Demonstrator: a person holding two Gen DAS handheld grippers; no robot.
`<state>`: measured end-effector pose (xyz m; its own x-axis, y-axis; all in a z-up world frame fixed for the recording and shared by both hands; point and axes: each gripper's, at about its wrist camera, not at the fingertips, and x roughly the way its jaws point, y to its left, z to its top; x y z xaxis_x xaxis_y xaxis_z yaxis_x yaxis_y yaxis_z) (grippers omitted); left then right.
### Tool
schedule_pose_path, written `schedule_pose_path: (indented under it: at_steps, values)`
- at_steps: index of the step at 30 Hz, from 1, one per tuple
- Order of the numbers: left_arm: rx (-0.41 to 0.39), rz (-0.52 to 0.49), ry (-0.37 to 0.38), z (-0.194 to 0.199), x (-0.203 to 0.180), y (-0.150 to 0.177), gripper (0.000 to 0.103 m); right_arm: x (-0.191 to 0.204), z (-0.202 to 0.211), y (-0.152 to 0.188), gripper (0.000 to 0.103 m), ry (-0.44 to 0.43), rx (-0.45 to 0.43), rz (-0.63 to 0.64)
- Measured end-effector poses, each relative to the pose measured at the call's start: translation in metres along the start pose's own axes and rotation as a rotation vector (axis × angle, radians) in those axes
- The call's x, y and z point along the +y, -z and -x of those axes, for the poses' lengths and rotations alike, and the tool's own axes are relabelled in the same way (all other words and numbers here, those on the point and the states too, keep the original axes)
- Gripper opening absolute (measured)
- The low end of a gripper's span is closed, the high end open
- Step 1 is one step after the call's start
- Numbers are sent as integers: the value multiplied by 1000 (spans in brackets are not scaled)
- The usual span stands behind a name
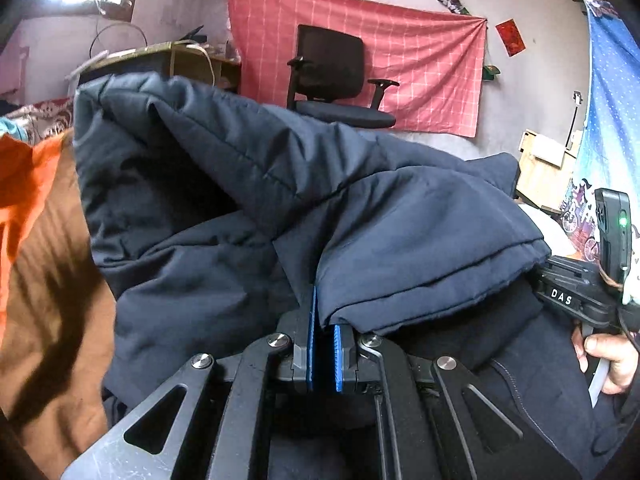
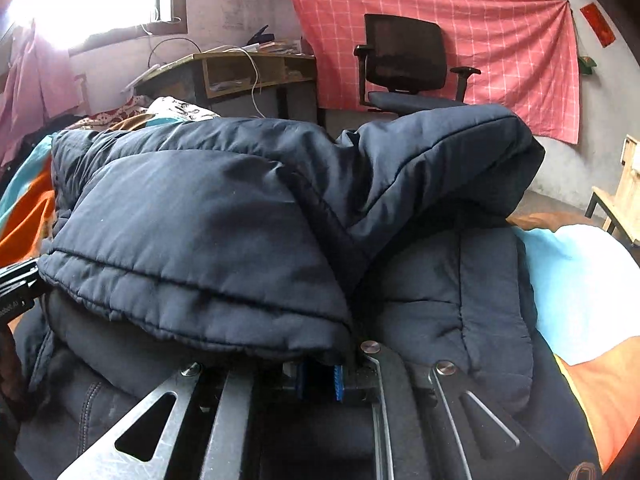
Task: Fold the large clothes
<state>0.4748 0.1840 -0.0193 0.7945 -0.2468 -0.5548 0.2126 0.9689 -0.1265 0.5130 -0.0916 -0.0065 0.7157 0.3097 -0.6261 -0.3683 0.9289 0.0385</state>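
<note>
Seen from the left wrist: jacket (image 1: 248,184), dark navy and quilted, lifted in a puffy fold straight ahead of the left gripper (image 1: 323,344), hem edge pinched between the blue pads (image 1: 311,336), which stand nearly together on the cloth. Long run of the hem stretching rightward toward the right gripper (image 1: 568,300) (only its body and the holding hand (image 1: 608,356) visible here, tips hidden under fabric). Orange and brown bedding (image 1: 44,240) below left; office chair (image 1: 336,76) behind.

Seen from the right wrist: same jacket (image 2: 224,208) heaped directly over the right gripper (image 2: 320,380), stitched hem draped across the fingers, blue pads (image 2: 338,382) close together with cloth apparently between (grip mostly buried). Hem running leftward to the other tool at frame edge. Both grips equally near the hem, so probably a two-handed carry of this edge forward over the rest of the garment lying on the bed.
</note>
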Motion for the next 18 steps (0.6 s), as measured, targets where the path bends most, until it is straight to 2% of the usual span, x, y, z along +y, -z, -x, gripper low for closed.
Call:
schedule_pose_path:
  at_steps: [5, 7, 10, 12, 14, 15, 16, 18]
  values:
    - [-7, -18, -10, 4, -5, 1, 5, -1, 21, 0, 16, -18, -44, -33]
    - [-5, -16, -6, 4, -3, 3, 6, -5, 30, 0, 24, -9, -59, -43]
    - [10, -7, 7, 9, 1, 7, 13, -11, 38, 0, 26, -21, -42, -58]
    - [34, 15, 11, 17, 6, 17, 22, -16, 44, 2, 26, -36, -21, -66]
    - [35, 52, 2, 29, 8, 24, 30, -21, 55, 5, 45, -47, -15, -70]
    - [16, 75, 4, 38, 10, 26, 31, -25, 61, 7, 62, -55, -17, -77]
    - [-13, 94, 3, 49, 11, 26, 31, -29, 68, 7, 70, -58, -25, -86]
    - [-71, 106, -16, 66, 11, 19, 32, -34, 82, 2, 70, -43, -56, -83]
